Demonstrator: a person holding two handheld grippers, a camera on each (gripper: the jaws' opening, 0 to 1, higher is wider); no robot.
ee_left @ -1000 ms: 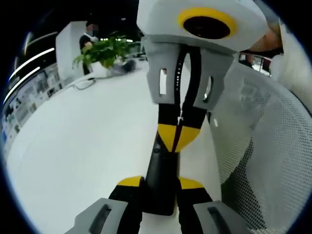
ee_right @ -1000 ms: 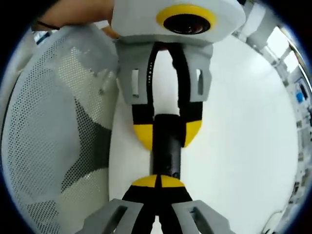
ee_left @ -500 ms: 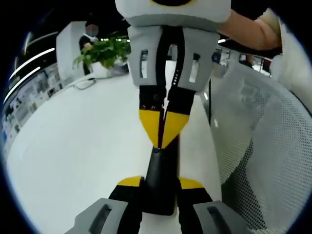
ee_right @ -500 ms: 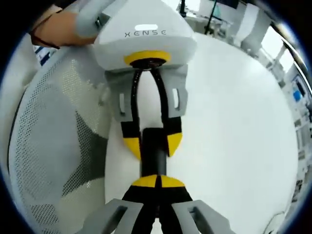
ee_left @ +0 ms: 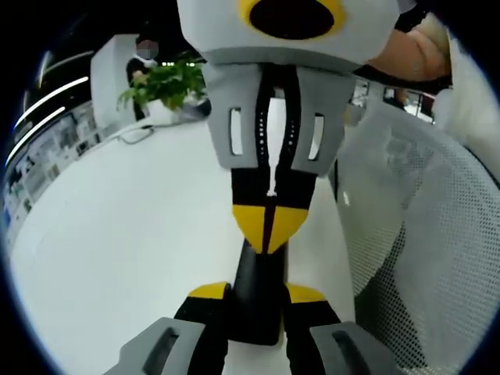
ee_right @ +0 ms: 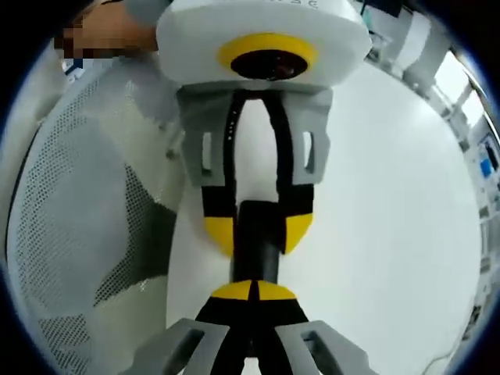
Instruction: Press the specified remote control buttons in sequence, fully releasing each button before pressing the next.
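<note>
I see the remote control [ee_left: 259,293] as a slim black bar, low centre in the left gripper view, lying lengthwise between my left gripper's [ee_left: 258,294] yellow-tipped jaws, which clamp its two long edges. Its buttons are too dark for me to pick out, and I can read no label or writing on it.

The right gripper [ee_left: 268,228] comes down from the top of that frame, jaws pressed together into one yellow point that meets the far end of the remote.

In the right gripper view the same black bar [ee_right: 255,238] sits at centre, held by the left gripper [ee_right: 258,232] from above, with my right gripper's [ee_right: 253,291] closed tips touching its near end.

Beneath lies a white table [ee_left: 148,226]. A white mesh chair [ee_left: 426,234] fills the right side, and a green plant [ee_left: 168,82] stands upper left.
</note>
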